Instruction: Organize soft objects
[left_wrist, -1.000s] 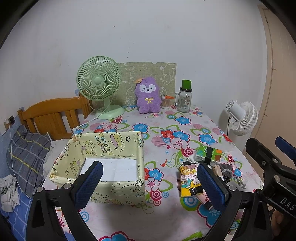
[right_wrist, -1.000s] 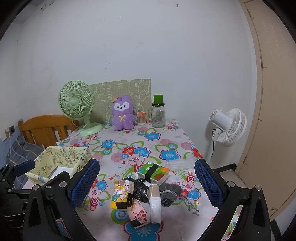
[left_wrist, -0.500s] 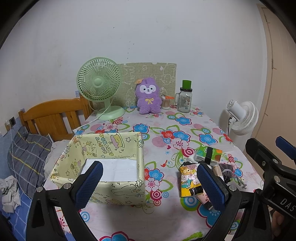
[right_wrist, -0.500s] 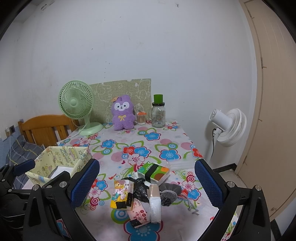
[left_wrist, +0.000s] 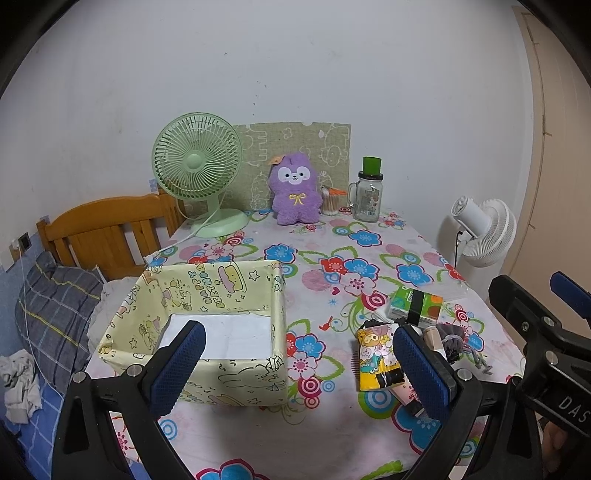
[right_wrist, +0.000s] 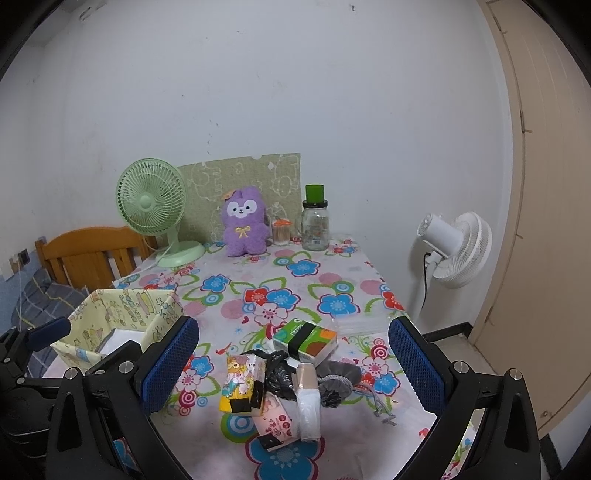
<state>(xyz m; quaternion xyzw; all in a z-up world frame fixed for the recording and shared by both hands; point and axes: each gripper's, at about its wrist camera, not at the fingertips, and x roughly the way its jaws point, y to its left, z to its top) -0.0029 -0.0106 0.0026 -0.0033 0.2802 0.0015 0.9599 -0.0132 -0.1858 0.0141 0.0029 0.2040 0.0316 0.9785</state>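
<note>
A pile of soft things lies near the table's front right: a yellow cartoon tissue pack (right_wrist: 242, 384), a green and orange tissue pack (right_wrist: 306, 338), a black bag (right_wrist: 275, 373), a grey pouch (right_wrist: 338, 378), a pink pack (right_wrist: 275, 422) and a white roll (right_wrist: 308, 406). The yellow pack (left_wrist: 376, 360) and green pack (left_wrist: 415, 304) also show in the left wrist view. A yellow cartoon fabric box (left_wrist: 207, 328) stands open at the front left. My left gripper (left_wrist: 299, 369) is open and empty above the table's front. My right gripper (right_wrist: 291, 367) is open and empty over the pile.
A green desk fan (left_wrist: 199, 170), a purple plush (left_wrist: 295, 188), a toothpick pot (left_wrist: 330, 201) and a glass jar with green lid (left_wrist: 369, 192) stand at the table's back. A white floor fan (left_wrist: 484, 230) stands right of the table. A wooden bed frame (left_wrist: 99, 229) is left.
</note>
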